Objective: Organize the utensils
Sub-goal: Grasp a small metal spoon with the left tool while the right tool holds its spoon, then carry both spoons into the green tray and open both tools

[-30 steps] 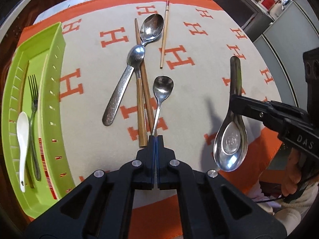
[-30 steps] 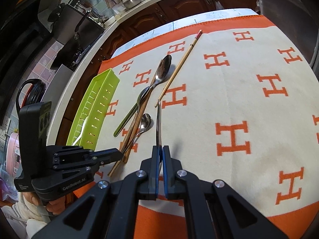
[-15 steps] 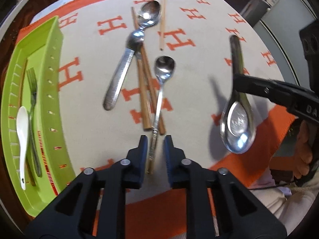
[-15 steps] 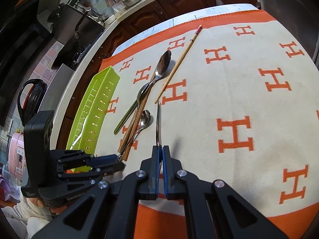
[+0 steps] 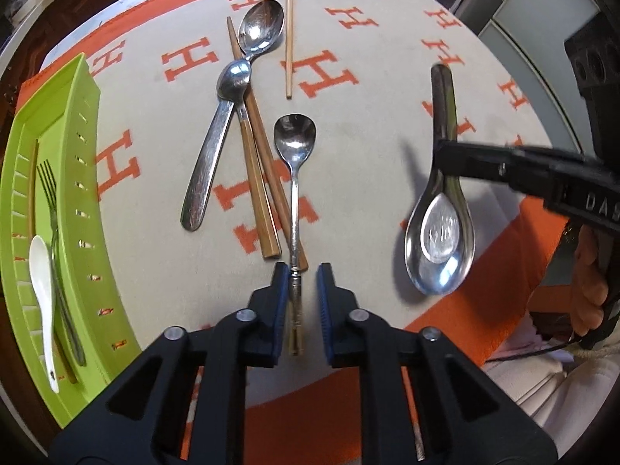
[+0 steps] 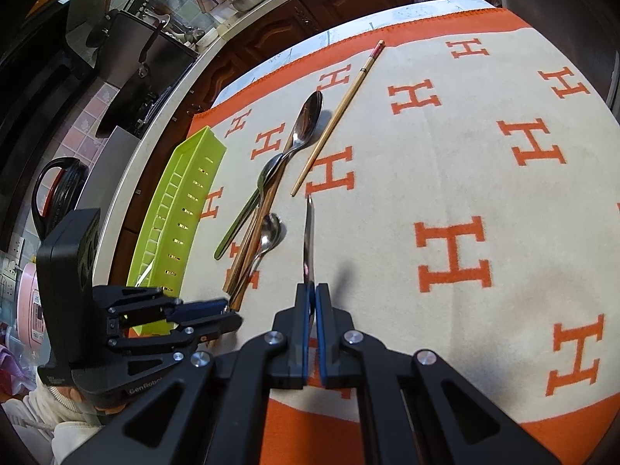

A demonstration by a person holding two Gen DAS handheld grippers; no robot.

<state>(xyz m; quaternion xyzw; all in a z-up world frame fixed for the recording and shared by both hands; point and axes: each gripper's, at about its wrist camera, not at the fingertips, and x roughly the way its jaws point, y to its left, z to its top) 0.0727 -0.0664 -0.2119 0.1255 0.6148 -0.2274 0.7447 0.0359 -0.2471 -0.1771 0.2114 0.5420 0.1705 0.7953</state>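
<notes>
My left gripper (image 5: 303,271) is open, its fingers on either side of the handle of a small steel spoon (image 5: 294,143) lying on the cloth. My right gripper (image 6: 311,290) is shut on a steel soup spoon (image 5: 440,228), held above the cloth at the right; in the right wrist view only its handle (image 6: 309,240) shows edge-on. Beside the small spoon lie two brown chopsticks (image 5: 257,178), two larger spoons (image 5: 260,29) (image 5: 211,155) and a thin chopstick (image 5: 288,38). A green tray (image 5: 89,178) at the left holds a fork (image 5: 50,201) and a white spoon (image 5: 42,271).
An orange and cream cloth (image 6: 484,162) with H marks covers the table. The green tray (image 6: 182,201) sits near the table's left edge. Kitchen counter, pots and cabinets (image 6: 162,50) stand beyond. A person's hand (image 5: 589,271) holds the right gripper.
My left gripper went from shut to open and now straddles the small spoon's handle. The right gripper with the soup spoon has stayed nearly still.
</notes>
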